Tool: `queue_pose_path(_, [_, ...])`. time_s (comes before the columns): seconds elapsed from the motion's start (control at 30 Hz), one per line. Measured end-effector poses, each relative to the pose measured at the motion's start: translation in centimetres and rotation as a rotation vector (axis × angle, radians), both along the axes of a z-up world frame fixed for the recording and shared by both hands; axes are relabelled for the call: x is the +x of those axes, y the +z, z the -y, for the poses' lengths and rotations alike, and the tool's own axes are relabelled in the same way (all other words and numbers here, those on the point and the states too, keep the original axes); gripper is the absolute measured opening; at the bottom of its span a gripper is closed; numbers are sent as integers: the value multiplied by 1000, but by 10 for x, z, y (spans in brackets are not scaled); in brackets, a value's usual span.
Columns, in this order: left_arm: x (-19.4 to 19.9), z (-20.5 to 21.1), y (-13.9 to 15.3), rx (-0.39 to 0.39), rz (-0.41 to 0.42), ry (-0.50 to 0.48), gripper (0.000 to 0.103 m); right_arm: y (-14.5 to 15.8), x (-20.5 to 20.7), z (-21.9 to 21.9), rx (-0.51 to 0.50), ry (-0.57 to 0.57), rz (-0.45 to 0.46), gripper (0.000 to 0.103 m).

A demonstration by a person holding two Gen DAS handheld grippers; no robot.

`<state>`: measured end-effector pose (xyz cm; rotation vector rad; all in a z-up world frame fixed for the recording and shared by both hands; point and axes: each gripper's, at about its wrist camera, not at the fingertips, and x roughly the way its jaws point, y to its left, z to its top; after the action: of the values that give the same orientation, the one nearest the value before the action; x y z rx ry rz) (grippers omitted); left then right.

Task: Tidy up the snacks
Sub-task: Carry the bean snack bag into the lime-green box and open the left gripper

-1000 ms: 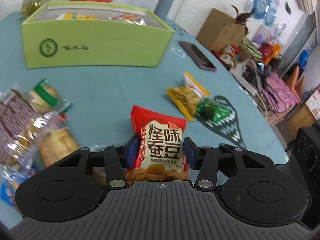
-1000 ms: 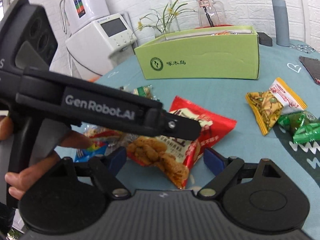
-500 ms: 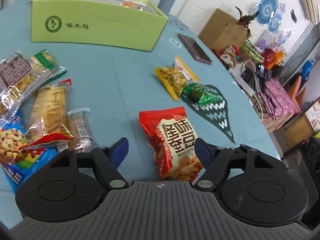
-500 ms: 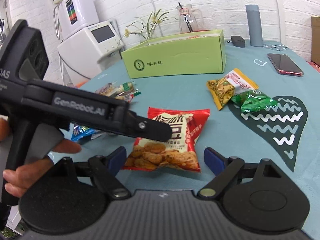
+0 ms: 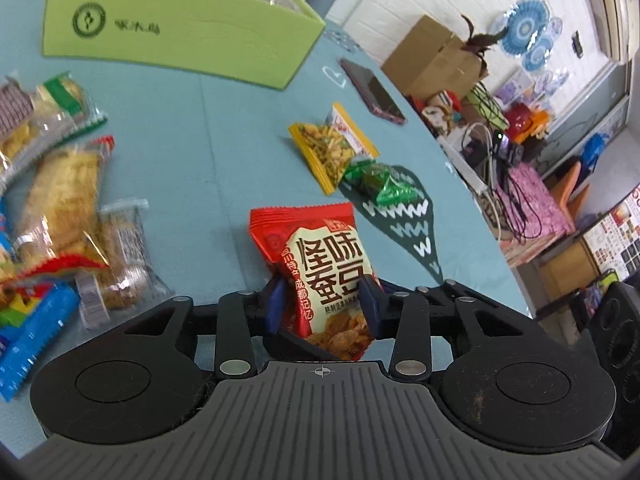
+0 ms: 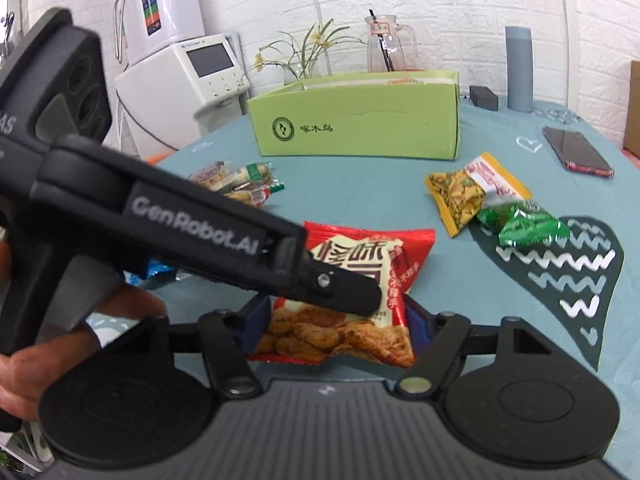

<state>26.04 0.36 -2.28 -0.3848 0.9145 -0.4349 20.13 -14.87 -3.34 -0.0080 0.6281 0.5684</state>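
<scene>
so both tongs just closed in on the red snack bag (image 5: 320,272), left tongs (image 5: 322,304) clamped on its lower half, right tongs (image 6: 334,320) hugging its bottom edge, next it needs lifting into the green box (image 5: 176,28) up ahead

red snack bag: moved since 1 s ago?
Cannot tell: the red snack bag shifts against the green box, but both cameras moved. Left hand-held gripper has just closed on it.

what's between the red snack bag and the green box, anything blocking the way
Nothing visible. The red snack bag sits pinched in the left gripper, whose jaws have just been closing, with the right gripper closing around its lower end. Bare tablecloth runs to the green box; loose snacks lie off to both sides.
</scene>
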Motion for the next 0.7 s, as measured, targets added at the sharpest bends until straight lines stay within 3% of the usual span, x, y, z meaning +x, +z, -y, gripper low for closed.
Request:
queue_pose_path(0.23, [36,-23,38,-12,76,47,18,33,42,-22,-6,28,84,76])
queue_pose_path(0.47, [121,-64,101,27,225,127,19,85,138,-66,10,89,210,77])
queue_pose_path(0.6, [180,-80,110,53,241,158,18,95,205,-88,17,115,201,77])
queue_pose_path(0.7, [222,-91,99,70,207,175,16,86,250,-98,16,129,154,76])
